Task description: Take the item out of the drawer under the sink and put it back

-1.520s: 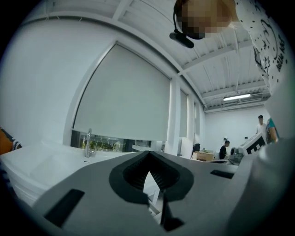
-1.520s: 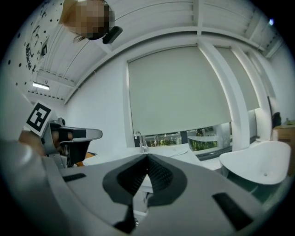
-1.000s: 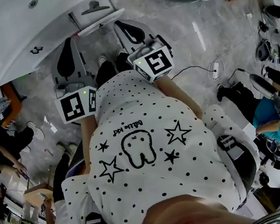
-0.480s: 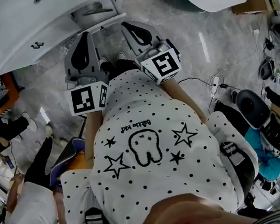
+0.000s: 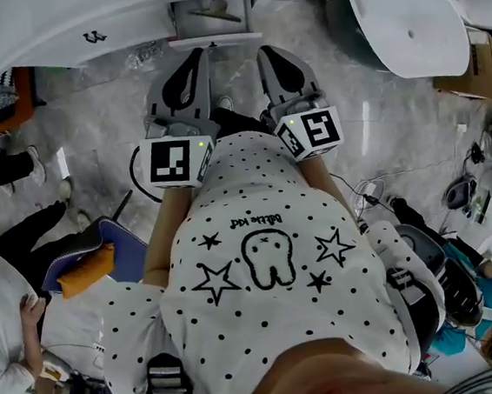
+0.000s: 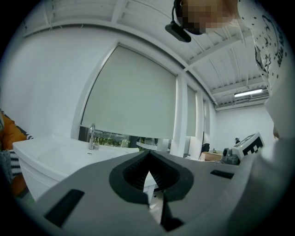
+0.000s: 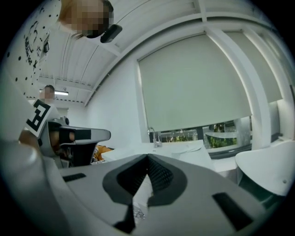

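Under the white sink counter (image 5: pixel 79 26), a drawer (image 5: pixel 212 38) stands pulled out at the top of the head view. A thin dark thing (image 5: pixel 214 11) lies in it, too small to make out. My left gripper (image 5: pixel 195 55) and right gripper (image 5: pixel 266 53) point side by side at the drawer, a short way in front of it. Both are shut with nothing between the jaws. In the left gripper view the left gripper's (image 6: pixel 148 156) jaws meet, with the sink faucet (image 6: pixel 92 137) beyond. In the right gripper view the right gripper's (image 7: pixel 147 159) jaws also meet below the faucet (image 7: pixel 154 137).
A second white basin (image 5: pixel 406 17) stands at the upper right. People (image 5: pixel 9 313) sit or stand at the left, beside a blue seat with an orange item (image 5: pixel 87 263). Cables (image 5: pixel 364 192) lie on the marble floor at the right.
Both grippers have moved toward the sink cabinet and drawn closer together. The drawer now lies straight ahead of them instead of off to the left. The jaws stayed shut.
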Demonstrator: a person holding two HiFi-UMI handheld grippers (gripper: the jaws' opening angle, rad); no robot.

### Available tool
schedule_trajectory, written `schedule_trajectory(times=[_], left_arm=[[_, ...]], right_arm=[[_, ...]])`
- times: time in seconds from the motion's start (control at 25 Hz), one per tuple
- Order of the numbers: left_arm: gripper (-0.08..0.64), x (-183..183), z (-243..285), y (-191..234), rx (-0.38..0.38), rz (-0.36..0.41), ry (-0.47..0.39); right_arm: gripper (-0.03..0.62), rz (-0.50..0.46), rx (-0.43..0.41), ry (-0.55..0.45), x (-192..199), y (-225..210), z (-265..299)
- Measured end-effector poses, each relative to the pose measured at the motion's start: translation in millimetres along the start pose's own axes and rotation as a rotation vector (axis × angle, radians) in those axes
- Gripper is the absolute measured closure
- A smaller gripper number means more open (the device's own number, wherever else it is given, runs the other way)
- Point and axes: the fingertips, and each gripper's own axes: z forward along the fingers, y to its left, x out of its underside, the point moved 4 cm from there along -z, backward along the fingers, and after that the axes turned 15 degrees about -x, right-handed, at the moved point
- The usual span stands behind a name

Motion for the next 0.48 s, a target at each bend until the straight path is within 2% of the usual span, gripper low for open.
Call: schedule_trajectory(times=[0.28, 0.48], left_arm=[[0.557, 4.7, -1.7, 18.9, -0.038, 0.008, 0.016], [0.557, 13.3, 11.5, 37.2, -0.051, 0.029, 0.048]], right_arm=[[0.58, 0.054, 0.005, 0.008, 13.8, -9.6, 10.0], [0.579, 0.142, 0.024, 0.082, 54.9, -56.7, 45.9]])
